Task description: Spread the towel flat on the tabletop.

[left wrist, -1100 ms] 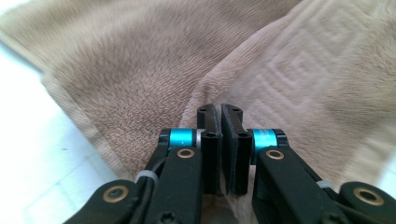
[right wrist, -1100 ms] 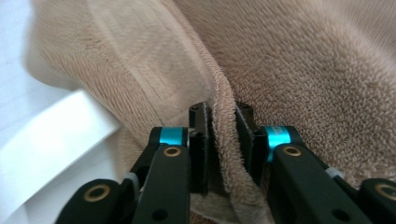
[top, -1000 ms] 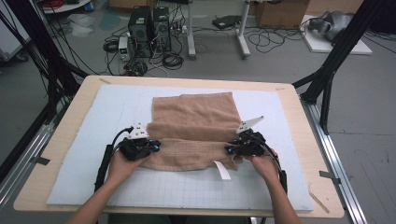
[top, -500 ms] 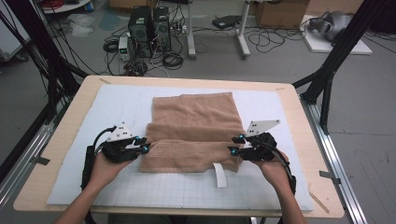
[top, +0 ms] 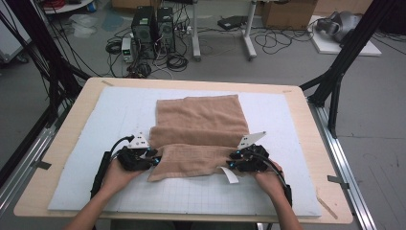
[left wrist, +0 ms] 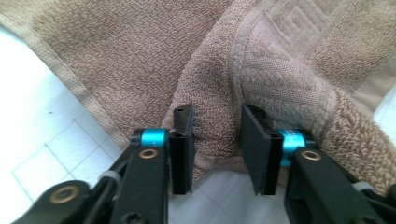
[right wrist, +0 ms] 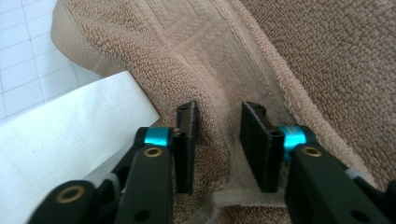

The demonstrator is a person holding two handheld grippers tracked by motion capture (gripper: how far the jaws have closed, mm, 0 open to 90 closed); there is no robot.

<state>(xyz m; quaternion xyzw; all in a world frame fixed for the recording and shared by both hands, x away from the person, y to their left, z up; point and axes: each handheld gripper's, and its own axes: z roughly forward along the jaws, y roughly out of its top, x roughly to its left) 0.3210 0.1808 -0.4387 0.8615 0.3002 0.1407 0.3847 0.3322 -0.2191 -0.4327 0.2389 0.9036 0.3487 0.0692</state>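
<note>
Lying on a white gridded mat (top: 95, 143) that covers most of a wooden table (top: 306, 110), a tan towel (top: 198, 122) sits near the middle, its near part folded over into a thick band. The left gripper (top: 152, 159) meets that band at its left end and the right gripper (top: 233, 160) at its right end, each held in a hand (top: 115, 175) coming in from the near edge.

In the left gripper view the jaws stand apart with a ridge of towel (left wrist: 261, 70) bunched between them; the pads look just clear of the cloth, so nothing is pinched. In the right gripper view the jaws also stand apart around a towel (right wrist: 299, 51) fold, having just been narrowing, and the pads do not visibly press on it. A white label (right wrist: 70, 135) lies beside that gripper's left jaw, and in the high view it pokes out from the towel's near edge (top: 230, 174).

Beyond the table the grey floor (top: 287, 62) holds two computer towers (top: 153, 24) amid tangled cables, and a cardboard box (top: 287, 12) cut off by the top edge. Black frame struts (top: 344, 57) rise at both sides. What lies under the towel's folds cannot be made out.
</note>
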